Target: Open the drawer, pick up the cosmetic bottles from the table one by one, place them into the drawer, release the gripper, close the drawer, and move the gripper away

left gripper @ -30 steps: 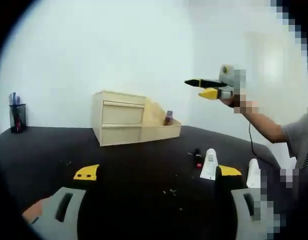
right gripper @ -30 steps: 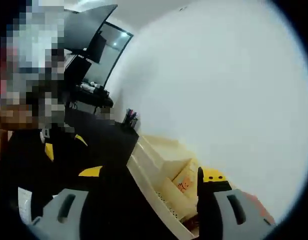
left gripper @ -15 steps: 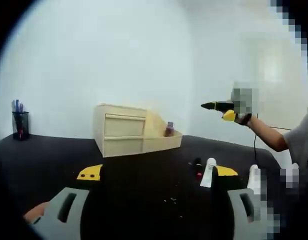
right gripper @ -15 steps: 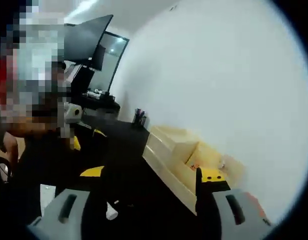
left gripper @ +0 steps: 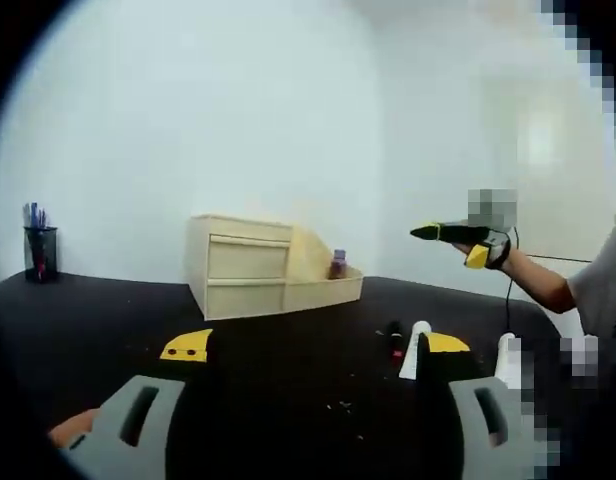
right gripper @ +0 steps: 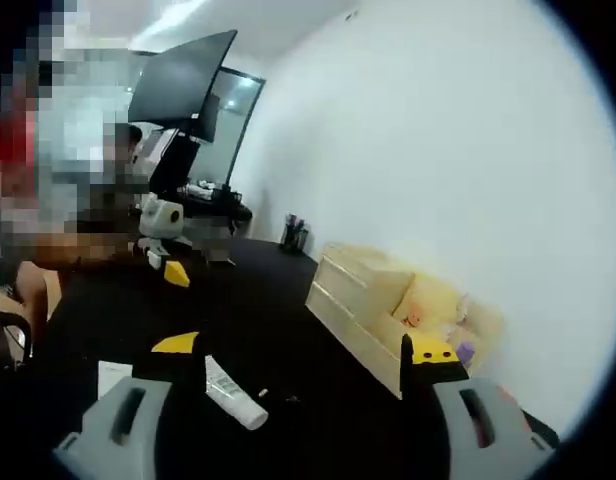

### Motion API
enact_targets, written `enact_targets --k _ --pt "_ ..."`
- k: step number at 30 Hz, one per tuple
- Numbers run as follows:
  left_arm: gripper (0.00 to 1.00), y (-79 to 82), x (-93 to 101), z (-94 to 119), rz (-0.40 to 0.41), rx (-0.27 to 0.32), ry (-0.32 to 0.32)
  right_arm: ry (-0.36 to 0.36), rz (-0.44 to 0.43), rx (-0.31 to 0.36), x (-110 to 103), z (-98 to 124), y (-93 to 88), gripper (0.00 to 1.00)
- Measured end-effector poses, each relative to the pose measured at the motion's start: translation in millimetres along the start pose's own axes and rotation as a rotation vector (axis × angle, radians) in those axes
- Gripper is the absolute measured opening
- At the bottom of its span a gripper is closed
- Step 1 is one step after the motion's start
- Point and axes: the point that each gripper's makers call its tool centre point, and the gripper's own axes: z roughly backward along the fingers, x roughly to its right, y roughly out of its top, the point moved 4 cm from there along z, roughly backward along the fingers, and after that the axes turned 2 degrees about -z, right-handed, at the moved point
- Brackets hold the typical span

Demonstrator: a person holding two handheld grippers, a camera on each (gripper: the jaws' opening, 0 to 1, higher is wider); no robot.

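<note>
Across the left gripper view, black table (left gripper: 268, 340) lies bare between the open left gripper (left gripper: 313, 350) and the pale wooden drawer unit (left gripper: 243, 265), its lower drawer pulled out. White tubes (left gripper: 413, 350) lie beside the right jaw. Raised at right, the right gripper (left gripper: 443, 235) looks closed.

Right gripper view: open jaws; a white tube (right gripper: 233, 392) between them; drawer unit (right gripper: 373, 300) ahead.
</note>
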Motion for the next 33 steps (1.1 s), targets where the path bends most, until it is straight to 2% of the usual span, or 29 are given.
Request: enact_targets --k 3,10,12,18,24,28,33 --pt "0.77 -2.2 0.5 -0.8 0.001 -0.013 -0.005 0.01 -0.061 0.005 -5.1 3.8 -5.9 0.76" --pt "0.77 -5.8 2.2 -1.1 -0.013 -0.033 -0.004 0.004 -0.08 -0.018 -9.7 7.4 -23.0 0.75" --pt "0.77 -3.2 -5.4 -0.3 -0.009 -0.029 -0.002 0.005 -0.08 -0.025 -12.1 8.4 -28.2 0.75" --pt "0.76 -2.2 -6.7 0.5 0.002 -0.018 0.009 0.007 -0.109 -0.032 -19.0 15.4 -42.0 0.75" --pt "0.76 -3.9 -6.1 -0.7 0.002 -0.026 0.013 -0.016 -0.146 -0.012 -17.2 33.3 -42.2 0.74" --pt "0.76 -4.8 -5.9 -1.6 0.0 -0.031 0.015 -0.028 -0.138 -0.013 -17.8 42.8 -41.7 0.73" --pt "0.76 -6.3 -4.8 -2.1 -0.003 -0.039 0.017 -0.036 -0.152 0.012 -16.8 46.6 -50.5 0.72"
